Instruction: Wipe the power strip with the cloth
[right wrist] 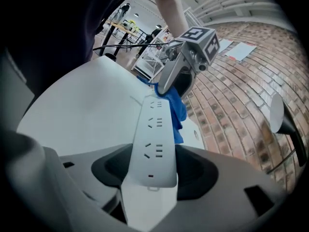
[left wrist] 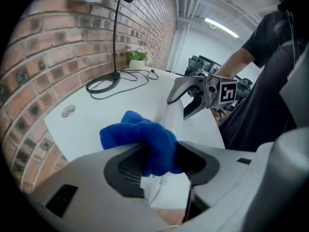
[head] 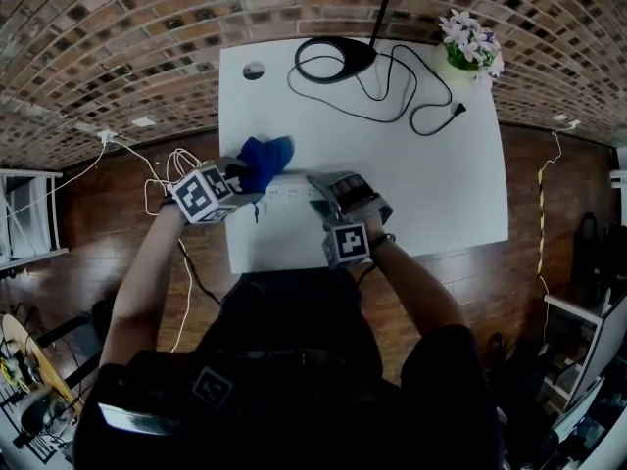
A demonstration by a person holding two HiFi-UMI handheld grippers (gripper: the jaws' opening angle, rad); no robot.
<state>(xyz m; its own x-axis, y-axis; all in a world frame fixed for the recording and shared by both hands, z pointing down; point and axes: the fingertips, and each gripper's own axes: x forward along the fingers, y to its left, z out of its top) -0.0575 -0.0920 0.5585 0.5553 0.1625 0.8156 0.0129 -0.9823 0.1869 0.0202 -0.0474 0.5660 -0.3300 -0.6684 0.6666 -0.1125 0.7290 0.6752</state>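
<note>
A white power strip (head: pixel 289 192) lies along the white table (head: pixel 431 184) between my two grippers. My right gripper (head: pixel 328 192) is at its right end. In the right gripper view the strip (right wrist: pixel 154 149) runs away from me, its near end between both pads of the right gripper (right wrist: pixel 152 170), which is shut on it. A blue cloth (head: pixel 266 157) is bunched over the strip's left end. In the left gripper view the cloth (left wrist: pixel 145 139) sits between the widely spread jaws of my left gripper (left wrist: pixel 161 166), which is open, with the white strip (left wrist: pixel 166 190) beneath.
At the table's far side stand a black desk lamp base (head: pixel 335 59), its looping black cable (head: pixel 411 106) and a pot of flowers (head: pixel 470 45). A cable hole (head: pixel 254 70) is at the far left corner. White cords (head: pixel 171 164) hang off the left edge above the wooden floor.
</note>
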